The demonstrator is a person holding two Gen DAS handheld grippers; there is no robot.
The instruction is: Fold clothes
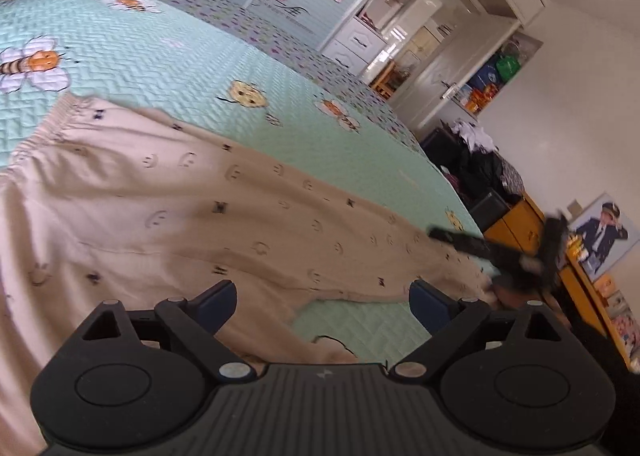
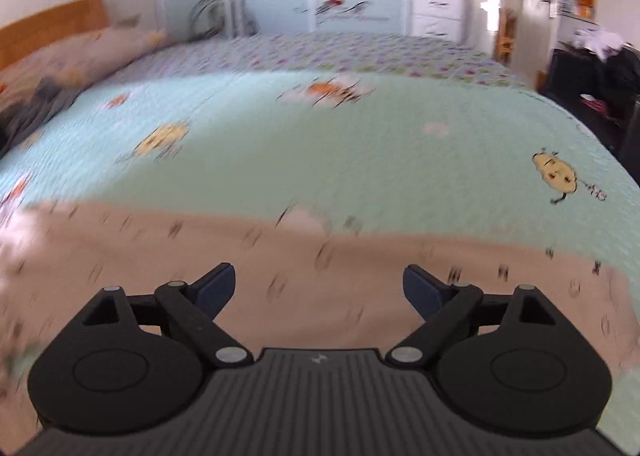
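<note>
Left gripper (image 1: pixel 323 304) and right gripper (image 2: pixel 318 288), jaws spread wide, empty, above beige trousers (image 1: pixel 168 196) on quilt (image 1: pixel 160 52); waistband far left, legs running right.

The beige trousers (image 1: pixel 192 196) run off the left wrist view's left and bottom edges. The right gripper (image 1: pixel 536 256) there is a dark smear, jaws unreadable. The right wrist view is motion-blurred; the trousers' (image 2: pixel 304 272) print streaks illegibly.
</note>
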